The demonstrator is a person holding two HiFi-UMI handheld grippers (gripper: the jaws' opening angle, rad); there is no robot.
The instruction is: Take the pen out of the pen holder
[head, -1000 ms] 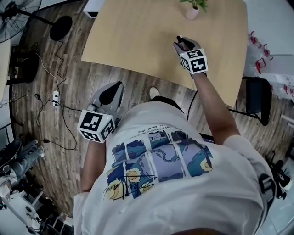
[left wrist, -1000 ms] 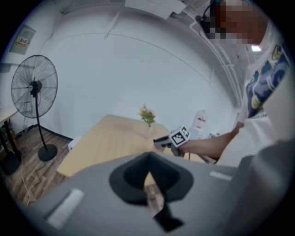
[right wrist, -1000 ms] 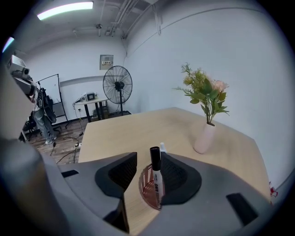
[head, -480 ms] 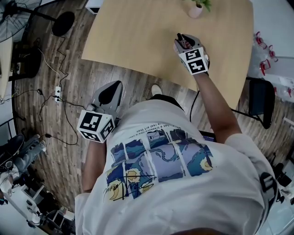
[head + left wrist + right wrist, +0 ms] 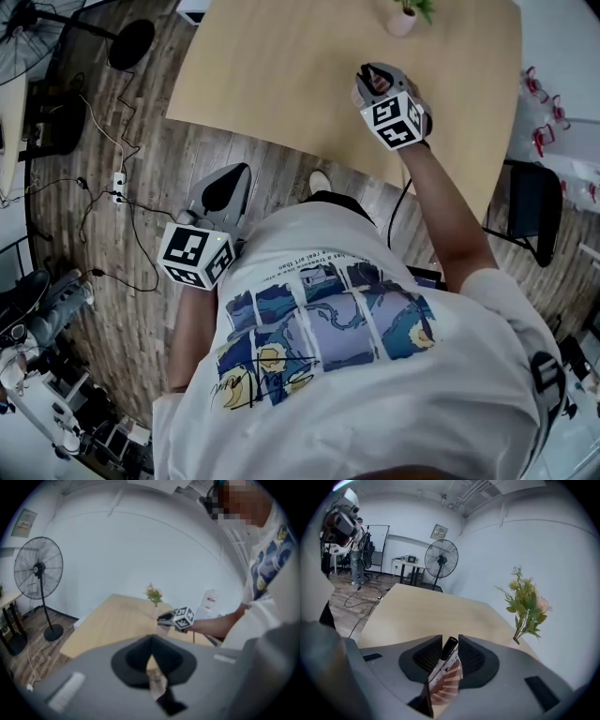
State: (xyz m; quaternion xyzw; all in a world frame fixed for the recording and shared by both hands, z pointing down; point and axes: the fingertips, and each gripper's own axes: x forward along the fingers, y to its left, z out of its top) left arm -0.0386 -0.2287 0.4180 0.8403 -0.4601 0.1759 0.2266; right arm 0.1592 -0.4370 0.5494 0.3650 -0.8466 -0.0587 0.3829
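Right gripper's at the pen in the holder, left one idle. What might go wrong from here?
1. The right gripper fingers have just been closing on the pen. They catch only its black cap, and the pen leans, so it may pivot or slip when lifted.
2. Nothing steadies the pen holder. The left gripper hangs off the table, over the floor, so the holder might tip or ride up with the pen.

Pale wooden table with rounded corners [image 5: 281, 84] on a dark plank floor [image 5: 122, 234].
A small vase of green sprigs and pink flowers [image 5: 401, 21] stands near its far edge; a striped pinkish pen holder [image 5: 449, 680] stands nearer.
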